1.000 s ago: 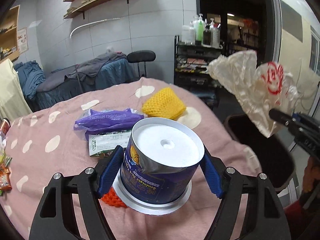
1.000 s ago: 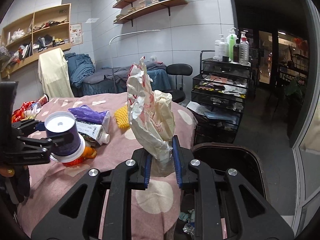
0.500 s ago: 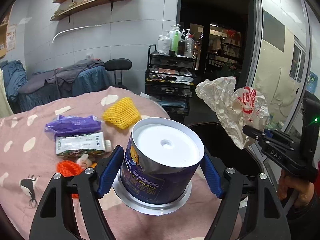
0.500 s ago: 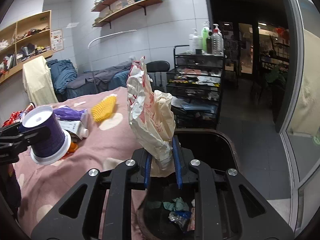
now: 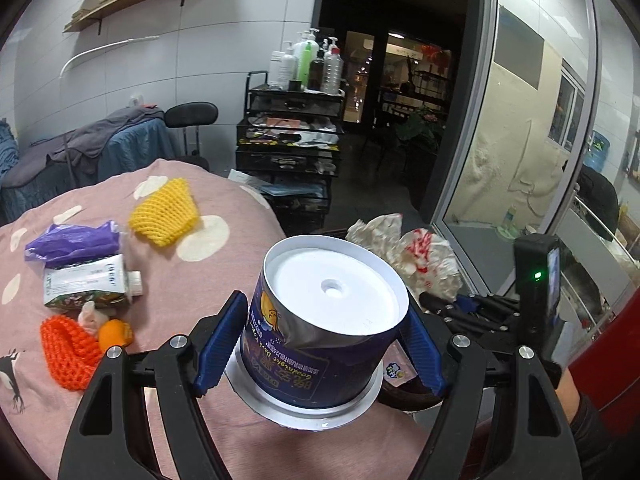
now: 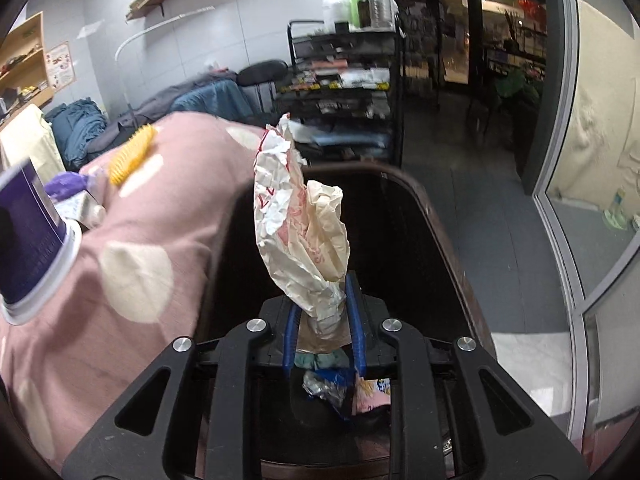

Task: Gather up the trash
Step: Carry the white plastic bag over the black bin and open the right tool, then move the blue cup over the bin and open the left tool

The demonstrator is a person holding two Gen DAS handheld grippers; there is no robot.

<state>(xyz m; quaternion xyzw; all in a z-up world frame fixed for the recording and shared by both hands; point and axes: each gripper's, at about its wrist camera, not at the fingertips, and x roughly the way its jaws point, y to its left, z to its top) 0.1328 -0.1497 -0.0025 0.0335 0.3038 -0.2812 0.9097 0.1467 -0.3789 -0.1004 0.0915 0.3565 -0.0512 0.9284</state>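
Observation:
My left gripper (image 5: 320, 340) is shut on an upturned dark blue paper cup (image 5: 320, 336) with a white bottom, held over the pink spotted tablecloth (image 5: 224, 208) near its right edge. The same cup (image 6: 28, 236) shows at the left of the right wrist view. My right gripper (image 6: 322, 320) is shut on a crumpled white and red plastic bag (image 6: 300, 228), held above the open dark trash bin (image 6: 452, 240); wrappers lie at the bin's bottom. In the left wrist view the bag (image 5: 408, 256) sits just past the cup, lower than the table edge.
On the cloth lie a yellow foam net (image 5: 164, 212), a purple packet (image 5: 68, 240), a white tube box (image 5: 88, 280), an orange net (image 5: 68, 352) and a small orange piece. A black cart with bottles (image 5: 292, 128) stands behind. Glass panels are at the right.
Both grippers swung right toward the bin. The right gripper dropped with the bag, now over the bin's opening. The cup moved with the left gripper toward the table's right edge.

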